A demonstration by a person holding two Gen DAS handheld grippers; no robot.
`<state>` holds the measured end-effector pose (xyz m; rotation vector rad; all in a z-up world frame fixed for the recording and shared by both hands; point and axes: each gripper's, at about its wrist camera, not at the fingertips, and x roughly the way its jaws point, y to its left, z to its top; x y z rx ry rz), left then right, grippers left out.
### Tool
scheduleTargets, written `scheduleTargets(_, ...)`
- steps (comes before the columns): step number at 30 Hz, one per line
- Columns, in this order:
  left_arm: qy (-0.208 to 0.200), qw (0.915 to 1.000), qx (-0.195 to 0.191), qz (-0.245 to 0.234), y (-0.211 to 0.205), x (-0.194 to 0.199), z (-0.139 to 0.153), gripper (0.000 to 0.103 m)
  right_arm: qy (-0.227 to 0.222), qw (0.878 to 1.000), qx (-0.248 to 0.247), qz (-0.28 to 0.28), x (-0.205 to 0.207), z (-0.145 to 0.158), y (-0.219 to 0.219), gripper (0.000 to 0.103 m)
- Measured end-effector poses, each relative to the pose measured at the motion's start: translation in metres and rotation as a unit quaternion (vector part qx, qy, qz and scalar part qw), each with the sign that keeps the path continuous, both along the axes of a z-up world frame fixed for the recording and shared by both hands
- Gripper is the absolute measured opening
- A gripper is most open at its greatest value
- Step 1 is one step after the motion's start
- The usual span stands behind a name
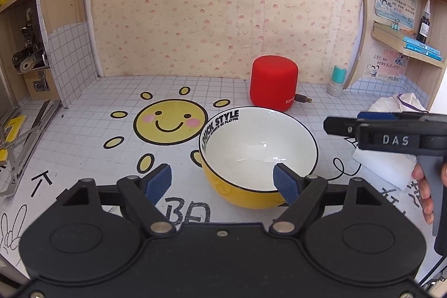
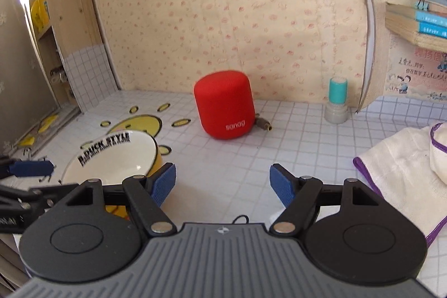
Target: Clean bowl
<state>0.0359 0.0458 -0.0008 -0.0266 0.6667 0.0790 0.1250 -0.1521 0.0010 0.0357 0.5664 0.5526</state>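
A yellow bowl [image 1: 259, 155] with a white inside and black lettering stands upright on the tiled table; it looks empty. My left gripper [image 1: 222, 182] is open, its right finger at the bowl's near rim, its left finger beside the bowl. In the right wrist view the bowl [image 2: 111, 158] is at the left. My right gripper [image 2: 222, 183] is open and empty over the table, right of the bowl. It also shows from the side in the left wrist view [image 1: 363, 127]. A white cloth [image 2: 402, 172] with purple trim lies at the right.
A red cylindrical speaker [image 1: 273, 83] stands behind the bowl with a plug beside it. A teal-capped stamp [image 1: 336, 81] stands by the back wall. Wooden shelves flank both sides. A white folded cloth [image 1: 382, 166] lies under the right gripper.
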Motion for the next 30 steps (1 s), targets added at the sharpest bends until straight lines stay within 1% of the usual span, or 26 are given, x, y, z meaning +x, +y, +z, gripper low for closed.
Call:
scheduleTargets(5,-0.008,0.9998,0.015,-0.006,-0.006,-0.006,0.003,0.081,-0.051,0.998,0.012,0.034,-0.025,0.026,0.010,0.076)
scheduleTargets(8,-0.006,0.9998,0.016,-0.014,-0.008,-0.009,0.004,0.081,-0.061,0.997,0.025,0.040,-0.034,0.033,0.013,0.076)
scheduleTargets(11,-0.007,0.9996,0.023,-0.017,-0.011,-0.013,0.003,0.081,-0.049,0.998,0.044,0.023,-0.036,0.034,0.011,0.076)
scheduleTargets(12,-0.007,0.9995,0.026,-0.017,-0.011,-0.015,0.003,0.081,-0.042,0.998,0.052,0.016,-0.037,0.033,0.010,0.078)
scheduleTargets(13,-0.007,0.9995,0.028,-0.017,-0.012,-0.015,0.003,0.081,-0.033,0.998,0.059,0.006,-0.038,0.032,0.008,0.083)
scheduleTargets(15,-0.005,0.9994,0.031,-0.017,-0.012,-0.017,0.002,0.081,-0.028,0.997,0.072,-0.018,-0.042,0.029,0.004,0.088)
scheduleTargets(18,-0.004,0.9996,0.027,-0.013,-0.010,-0.022,0.001,0.081,-0.025,0.994,0.101,-0.042,-0.050,0.024,-0.005,0.088)
scheduleTargets(20,-0.001,0.9998,0.019,-0.008,-0.008,-0.025,0.000,0.082,0.008,0.994,0.094,-0.048,-0.050,0.020,-0.005,0.088)
scheduleTargets(22,0.007,0.9999,0.015,0.002,-0.006,-0.028,-0.003,0.082,0.025,0.996,0.062,-0.055,-0.052,0.015,0.000,0.088)
scheduleTargets(23,0.013,0.9997,0.019,0.008,-0.006,-0.029,-0.005,0.083,0.029,0.997,0.043,-0.061,-0.054,0.013,0.003,0.088)
scheduleTargets(26,0.025,0.9987,0.039,0.022,-0.007,-0.031,-0.008,0.085,0.016,0.997,0.005,-0.079,-0.064,0.010,0.012,0.088)
scheduleTargets(29,0.032,0.9971,0.060,0.035,-0.009,-0.035,-0.009,0.095,0.003,0.996,-0.030,-0.084,-0.072,0.010,0.022,0.088)
scheduleTargets(30,0.031,0.9965,0.067,0.039,-0.011,-0.037,-0.009,0.101,0.001,0.996,-0.039,-0.084,-0.074,0.010,0.026,0.088)
